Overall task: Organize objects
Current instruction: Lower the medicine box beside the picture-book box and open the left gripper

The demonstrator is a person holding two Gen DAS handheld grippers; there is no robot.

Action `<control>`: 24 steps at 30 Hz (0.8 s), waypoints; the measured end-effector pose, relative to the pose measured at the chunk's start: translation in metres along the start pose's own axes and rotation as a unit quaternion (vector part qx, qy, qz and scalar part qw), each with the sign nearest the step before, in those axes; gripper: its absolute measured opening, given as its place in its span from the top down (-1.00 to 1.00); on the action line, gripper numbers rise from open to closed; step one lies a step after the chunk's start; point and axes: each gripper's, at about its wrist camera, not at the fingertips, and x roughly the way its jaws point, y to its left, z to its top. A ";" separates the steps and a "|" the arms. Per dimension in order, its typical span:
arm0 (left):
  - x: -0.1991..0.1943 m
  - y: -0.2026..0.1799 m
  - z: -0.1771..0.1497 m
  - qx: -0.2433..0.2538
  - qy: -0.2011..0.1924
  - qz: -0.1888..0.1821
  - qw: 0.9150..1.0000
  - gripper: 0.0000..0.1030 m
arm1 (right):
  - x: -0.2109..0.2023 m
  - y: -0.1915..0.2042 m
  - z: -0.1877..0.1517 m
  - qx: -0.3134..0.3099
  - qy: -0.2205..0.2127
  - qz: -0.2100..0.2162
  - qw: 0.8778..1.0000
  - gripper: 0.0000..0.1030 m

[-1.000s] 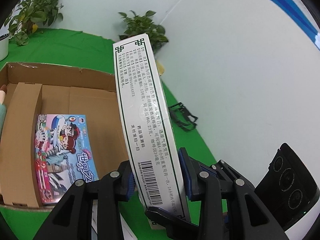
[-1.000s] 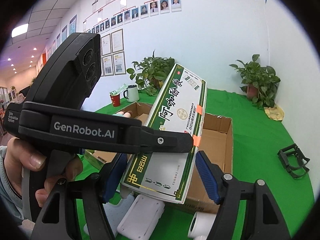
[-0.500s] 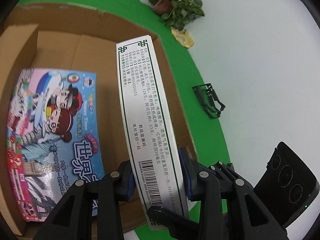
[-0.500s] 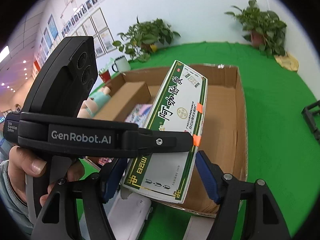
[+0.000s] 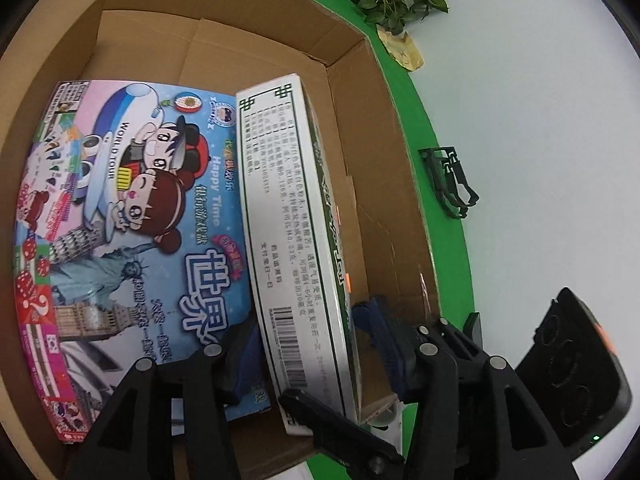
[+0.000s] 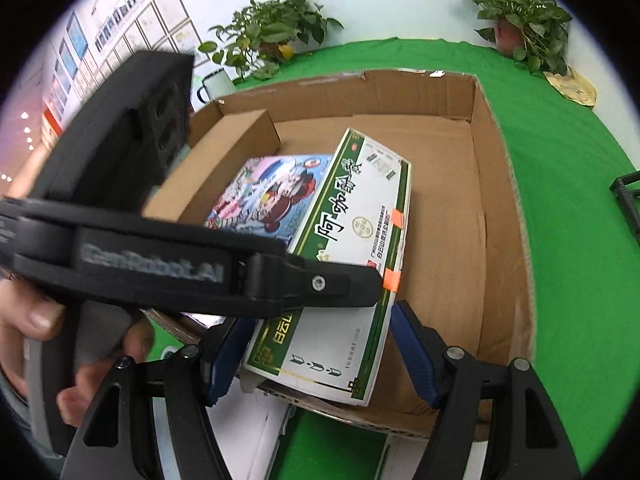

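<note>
My left tongs (image 5: 310,354) are opening, their blue pads standing off either side of the green-and-white medicine box (image 5: 288,240), which still sits between them but is no longer pinched. That box stands on its long edge on the floor of the cardboard carton (image 5: 384,92), leaning against the colourful game box (image 5: 124,216) that lies flat to its left. The medicine box runs from the carton's near wall toward the far one, well right of the carton's middle, with bare cardboard floor between it and the right wall.

My right tongs (image 6: 320,354) hang about half open at the near wall of the carton (image 6: 496,152), straddling the near end of the same medicine box (image 6: 348,240); I cannot tell whether their pads touch it. My left hand (image 6: 60,344) wraps its tool's handle at the left of that view.

The carton sits on the green bench (image 6: 580,240). Near the bench's right edge lies a small black frame (image 5: 450,182), and potted plants (image 6: 520,16) stand at the far edge, by the wall.
</note>
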 end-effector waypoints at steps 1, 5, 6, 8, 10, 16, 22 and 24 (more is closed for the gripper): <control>-0.005 -0.001 0.000 0.002 -0.003 -0.002 1.000 0.03 | 0.001 0.000 0.000 0.001 0.000 0.001 1.000 -0.35; -0.022 -0.002 -0.007 0.016 -0.027 0.021 0.999 -0.06 | -0.002 -0.002 0.001 0.006 0.004 0.005 1.000 -0.36; -0.026 -0.001 -0.009 0.018 -0.033 0.022 0.999 -0.06 | -0.002 -0.002 0.002 0.005 0.004 0.004 1.000 -0.36; -0.041 -0.001 -0.028 0.016 -0.042 0.019 0.999 -0.06 | -0.002 -0.003 0.002 0.007 0.005 0.007 1.000 -0.36; -0.050 0.002 -0.029 0.015 -0.057 0.026 0.998 -0.06 | -0.004 -0.007 0.004 0.012 0.003 0.017 1.000 -0.36; -0.055 0.028 -0.035 0.026 -0.070 0.037 0.997 -0.06 | 0.004 -0.012 0.011 0.013 0.013 0.000 1.000 -0.36; -0.050 0.032 -0.041 0.037 -0.080 0.047 0.995 -0.06 | 0.012 0.002 0.007 -0.009 0.046 -0.048 0.998 -0.36; -0.046 0.029 -0.038 0.040 -0.082 0.047 0.995 -0.06 | 0.009 0.003 0.007 -0.013 0.047 -0.050 0.998 -0.40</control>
